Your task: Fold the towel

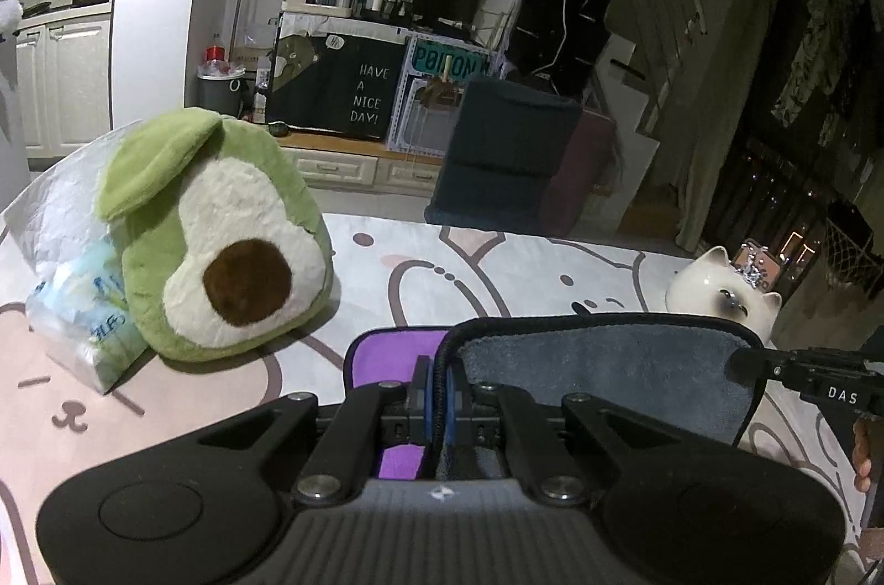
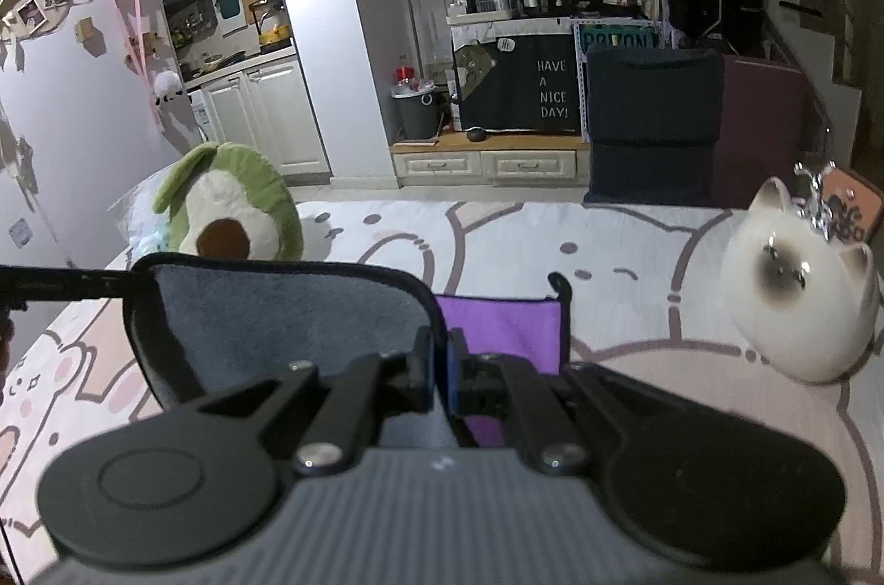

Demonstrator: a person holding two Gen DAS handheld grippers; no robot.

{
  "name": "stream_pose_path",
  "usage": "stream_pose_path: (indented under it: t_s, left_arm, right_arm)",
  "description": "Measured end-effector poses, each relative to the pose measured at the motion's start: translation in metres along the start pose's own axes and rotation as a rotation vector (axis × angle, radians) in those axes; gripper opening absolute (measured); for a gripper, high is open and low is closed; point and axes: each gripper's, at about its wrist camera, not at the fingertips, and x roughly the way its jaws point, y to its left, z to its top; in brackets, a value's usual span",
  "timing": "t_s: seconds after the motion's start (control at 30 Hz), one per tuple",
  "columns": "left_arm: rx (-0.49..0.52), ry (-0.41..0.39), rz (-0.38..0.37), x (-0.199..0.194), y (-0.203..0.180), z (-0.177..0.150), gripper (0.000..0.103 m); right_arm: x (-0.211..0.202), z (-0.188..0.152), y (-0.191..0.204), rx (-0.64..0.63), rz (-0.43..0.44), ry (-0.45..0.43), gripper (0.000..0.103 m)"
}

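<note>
The towel is purple on one side [image 1: 387, 358] and grey on the other [image 1: 602, 364], with a black hem. It lies on the printed tablecloth [image 1: 442, 264] with its near edge lifted, so the grey side faces me. My left gripper [image 1: 439, 391] is shut on the towel's hem at one near corner. My right gripper [image 2: 440, 364] is shut on the hem at the other near corner; the grey flap [image 2: 287, 314] hangs to its left and the purple side [image 2: 497, 325] shows to its right. The right gripper's finger also shows in the left wrist view [image 1: 801, 369].
A green avocado plush [image 1: 221, 242] and a plastic bag of tissues [image 1: 88, 309] sit at the table's far left. A white cat-shaped ceramic jar [image 2: 801, 292] stands at the far right. The table's far edge [image 2: 497, 203] faces a dark chair [image 2: 652, 115].
</note>
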Motion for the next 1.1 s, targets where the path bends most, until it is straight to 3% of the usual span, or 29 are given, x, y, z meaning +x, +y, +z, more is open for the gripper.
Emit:
stream_pose_path:
  t_s: [0.5, 1.1]
  left_arm:
    - [0.041, 0.023, 0.020, 0.070, 0.007, 0.043, 0.005]
    - [0.079, 0.101, 0.064, 0.127, 0.009, 0.056, 0.005]
  right_arm:
    - [0.055, 0.035, -0.017, -0.015, -0.034, 0.034, 0.006]
    - [0.110, 0.041, -0.029, -0.026, -0.088, 0.116, 0.006]
